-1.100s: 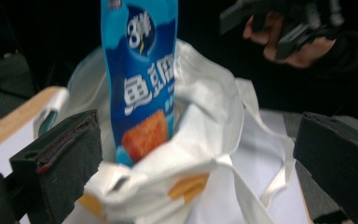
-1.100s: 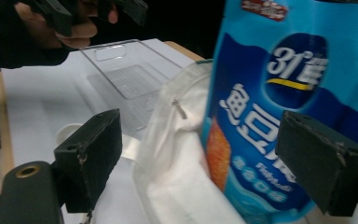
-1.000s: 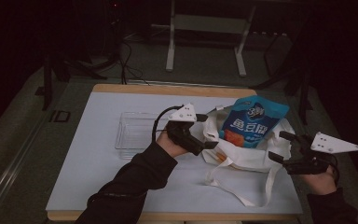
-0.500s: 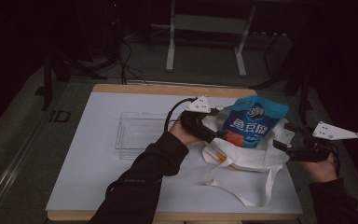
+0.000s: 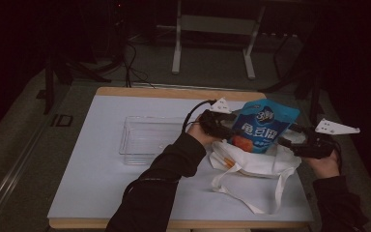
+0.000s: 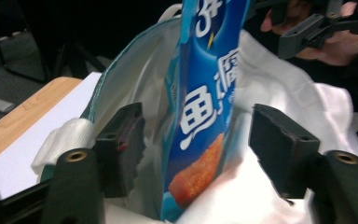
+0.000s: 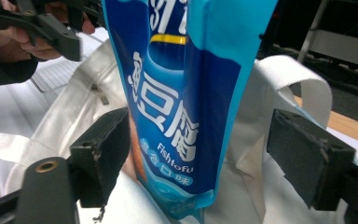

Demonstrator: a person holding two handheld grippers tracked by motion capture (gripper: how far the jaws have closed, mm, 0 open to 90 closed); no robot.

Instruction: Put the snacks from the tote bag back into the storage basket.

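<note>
Dark room, white-topped bench (image 5: 125, 193) with a clear tray (image 5: 147, 140) off to the left and a white tote bag (image 5: 256, 162) slumped on the right half. Blue snack pouch (image 5: 261, 128) stands upright, long axis vertical, its bottom tucked into the bag's mouth, sitting right between the left gripper (image 6: 191, 140) and the right gripper (image 7: 205, 154). Both have jaws spread wide either side of it, neither actually pinching it, and the left looks a bit closer, so I'd guess either could close on it.
</note>
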